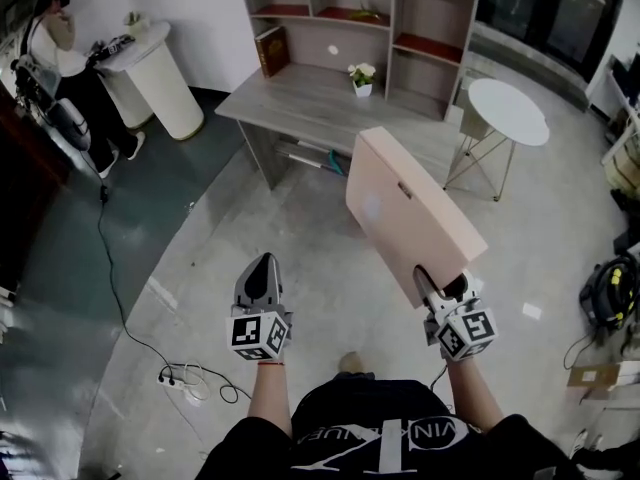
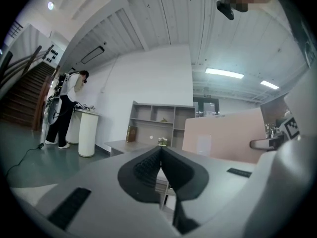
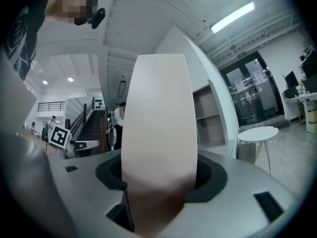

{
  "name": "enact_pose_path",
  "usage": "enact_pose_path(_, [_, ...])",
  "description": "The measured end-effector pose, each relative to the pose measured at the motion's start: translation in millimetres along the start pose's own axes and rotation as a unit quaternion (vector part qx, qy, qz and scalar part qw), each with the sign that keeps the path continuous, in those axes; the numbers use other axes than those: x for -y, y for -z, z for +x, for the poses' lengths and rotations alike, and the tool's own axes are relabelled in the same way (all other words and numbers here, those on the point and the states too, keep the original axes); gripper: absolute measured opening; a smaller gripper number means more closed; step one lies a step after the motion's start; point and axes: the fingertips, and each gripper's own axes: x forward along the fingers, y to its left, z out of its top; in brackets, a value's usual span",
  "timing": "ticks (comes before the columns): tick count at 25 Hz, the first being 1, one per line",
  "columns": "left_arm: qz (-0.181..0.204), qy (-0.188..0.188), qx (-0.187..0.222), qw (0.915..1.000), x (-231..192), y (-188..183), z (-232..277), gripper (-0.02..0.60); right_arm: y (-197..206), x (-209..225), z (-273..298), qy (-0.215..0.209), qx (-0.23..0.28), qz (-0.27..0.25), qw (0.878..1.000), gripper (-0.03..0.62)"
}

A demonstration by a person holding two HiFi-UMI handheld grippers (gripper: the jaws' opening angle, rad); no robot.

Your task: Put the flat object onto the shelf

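Board (image 1: 410, 218) clamped at its near edge in right gripper (image 1: 442, 290), aloft over floor (image 1: 240, 218), well short of shelf (image 1: 365, 18). Left gripper (image 1: 264, 266) closed, empty. Best carried forward steady, kept level.

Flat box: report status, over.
Right gripper clamped on flat box, held aloft. Left gripper shut, empty. Shelf ahead, not yet reached; flower pot on desk before it.
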Motion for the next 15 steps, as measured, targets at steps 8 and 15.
enact_pose_path(8, [-0.015,-0.005,-0.021,0.9996,-27,26,23,0.005,13,5,45,0.0,-0.021,0.016,1.0,0.284])
enact_pose_path(15, [-0.018,-0.024,0.003,0.9995,-70,11,50,0.004,16,5,118,-0.037,-0.019,0.029,0.999,0.284])
